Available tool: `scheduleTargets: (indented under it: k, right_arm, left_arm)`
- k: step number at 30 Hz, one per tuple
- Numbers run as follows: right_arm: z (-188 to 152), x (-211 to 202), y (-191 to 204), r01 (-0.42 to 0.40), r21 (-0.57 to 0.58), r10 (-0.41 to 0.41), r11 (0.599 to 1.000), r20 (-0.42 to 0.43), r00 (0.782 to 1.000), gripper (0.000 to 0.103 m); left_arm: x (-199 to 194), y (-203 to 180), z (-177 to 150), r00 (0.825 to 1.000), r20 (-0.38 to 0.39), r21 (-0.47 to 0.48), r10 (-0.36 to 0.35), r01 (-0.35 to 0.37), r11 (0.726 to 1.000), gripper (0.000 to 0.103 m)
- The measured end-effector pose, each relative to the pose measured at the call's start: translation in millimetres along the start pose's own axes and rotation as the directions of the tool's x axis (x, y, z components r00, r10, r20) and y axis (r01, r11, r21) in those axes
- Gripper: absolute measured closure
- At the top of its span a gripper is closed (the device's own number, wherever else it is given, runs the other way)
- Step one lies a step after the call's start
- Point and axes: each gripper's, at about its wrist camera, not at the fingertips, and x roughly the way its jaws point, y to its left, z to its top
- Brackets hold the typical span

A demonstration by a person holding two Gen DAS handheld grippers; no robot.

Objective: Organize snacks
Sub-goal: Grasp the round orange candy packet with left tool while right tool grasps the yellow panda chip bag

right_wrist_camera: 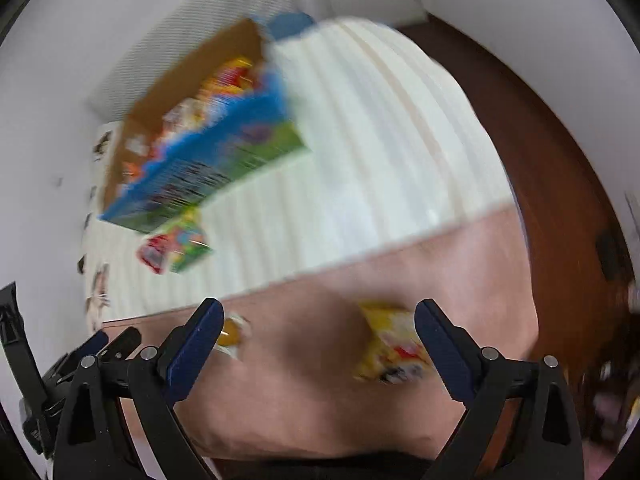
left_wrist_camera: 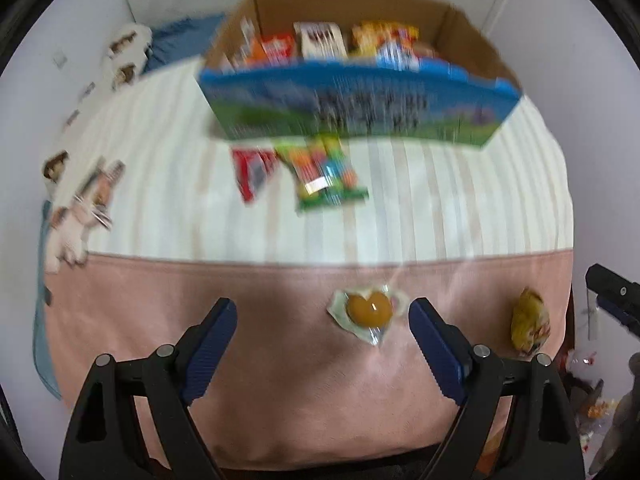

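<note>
Both frames are pretty motion-blurred, but the layout still reads fine. The left gripper [left_wrist_camera: 322, 310] has its fingers spread wide with nothing clamped; a clear-wrapped orange jelly snack [left_wrist_camera: 367, 311] lies on the pink blanket [left_wrist_camera: 200, 292] between them, close to the right-hand finger, no pads touching it. At about 3 o'clock from that jelly, well apart, sits a yellow snack packet [left_wrist_camera: 530, 322].

The right gripper [right_wrist_camera: 316, 312] is also wide open and holding nothing. The yellow snack packet [right_wrist_camera: 394, 346] lies between its fingers, close to the right one; whether it touches that finger is lost in the blur.

Up at 12 o'clock in the left view, a cardboard box [left_wrist_camera: 360, 108] with a blue and green printed front stands on the striped bed cover [left_wrist_camera: 440, 200], already stuffed with snacks. Just in front of it lie a green candy pack [left_wrist_camera: 324, 176] and a red packet [left_wrist_camera: 252, 172], overlapping.
</note>
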Motion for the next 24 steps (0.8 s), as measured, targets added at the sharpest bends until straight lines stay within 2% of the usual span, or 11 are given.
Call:
scheduleTargets:
  k: [5,9,10,12,18,20,24]
  right_arm:
    - [-15,52,-43,0.043,0.088,-0.034,0.995,-0.102,0.994,0.005]
    - [-22,81,-57,0.053,0.112,-0.037,0.992,-0.138,0.99,0.006]
    - [-24,85,-59,0.045,0.116,-0.029,0.992,-0.138,0.99,0.01]
    - [-28,95,-63,0.057,0.102,-0.043,0.993,-0.136,0.99,0.042]
    - [-32,96,-59,0.048,0.08,-0.038,0.996,-0.114,0.993,0.049]
    - [-33,95,-51,0.04,0.06,-0.033,0.997,-0.119,0.992,0.049]
    - [-38,104,-24,0.021,0.006,-0.02,1.0,-0.14,0.99,0.049]
  left_arm:
    - [39,-14,-7,0.995,-0.096,0.024,-0.018,0.02,1.0,0.015]
    - [63,-26,-9,0.988,-0.149,0.045,-0.026,0.033,0.998,0.015]
    - [70,-29,-9,0.986,-0.162,0.051,-0.029,0.038,0.998,0.015]
    - [82,-35,-9,0.982,-0.186,0.067,-0.03,0.043,0.997,0.015]
    - [115,-55,-6,0.973,-0.23,0.128,-0.014,0.044,0.991,0.015]
    - [126,-63,-8,0.974,-0.228,0.161,0.001,0.037,0.986,0.025]
    - [126,-65,-15,0.979,-0.203,0.174,0.0,0.036,0.984,0.03]
